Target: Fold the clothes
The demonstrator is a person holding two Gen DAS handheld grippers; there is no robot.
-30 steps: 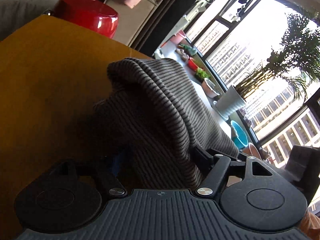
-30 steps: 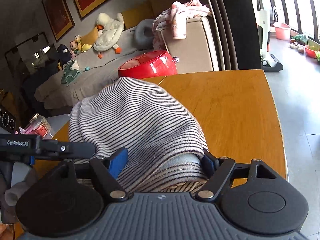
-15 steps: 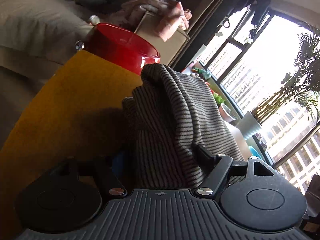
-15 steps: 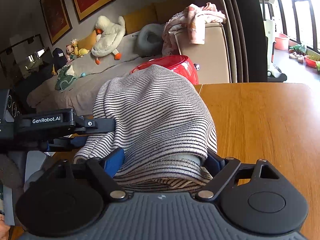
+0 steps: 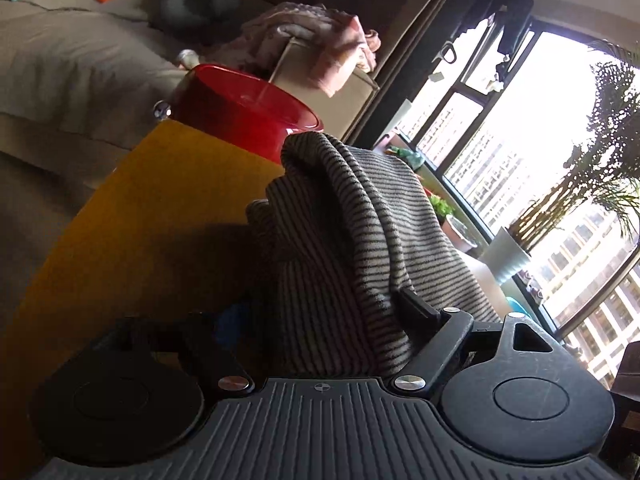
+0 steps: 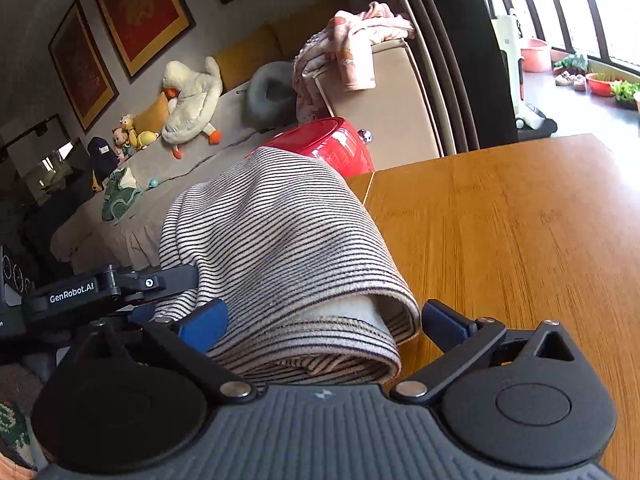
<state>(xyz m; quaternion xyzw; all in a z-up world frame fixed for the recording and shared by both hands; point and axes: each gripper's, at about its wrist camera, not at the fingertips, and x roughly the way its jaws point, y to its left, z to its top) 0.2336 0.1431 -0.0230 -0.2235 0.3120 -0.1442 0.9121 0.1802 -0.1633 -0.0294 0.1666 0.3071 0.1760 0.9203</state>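
a: where's the striped garment (image 6: 280, 248) sitting right now?

b: bunched up between both tongs, lifted over the wooden table (image 6: 512, 232). in the right wrist view it's a rolled bundle lying straight ahead of the right gripper (image 6: 324, 320), its folded hem end nearest the camera.

a: and is that gripper biting on it?

b: its left blue pad (image 6: 202, 320) touches the cloth. the right blue pad (image 6: 442, 322) stands just clear of the fold, with a sliver of table showing between them. so the jaws are spread around the bundle rather than pinching it.

a: the other one?

b: the left gripper (image 5: 320, 320) has the same garment (image 5: 360, 240) rising in a hump directly in front of it. the cloth fills the gap and the right finger (image 5: 416, 308) presses into the fabric; the left finger is in deep shadow. it looks clamped on the garment. from the right wrist view, the left gripper (image 6: 176, 280) comes in from the left side and meets the cloth at its edge.

a: anything beyond the tongs?

b: a red pot (image 6: 324, 148) sits past the garment at the far table edge, partly hidden by the hump. behind that, a sofa (image 6: 200, 168) with a plush duck (image 6: 192, 100), and a pink blanket (image 6: 352, 48) draped over a beige armrest (image 6: 396, 100). to the right of the left gripper, bright windows (image 5: 540, 160) and a potted palm (image 5: 580, 192).
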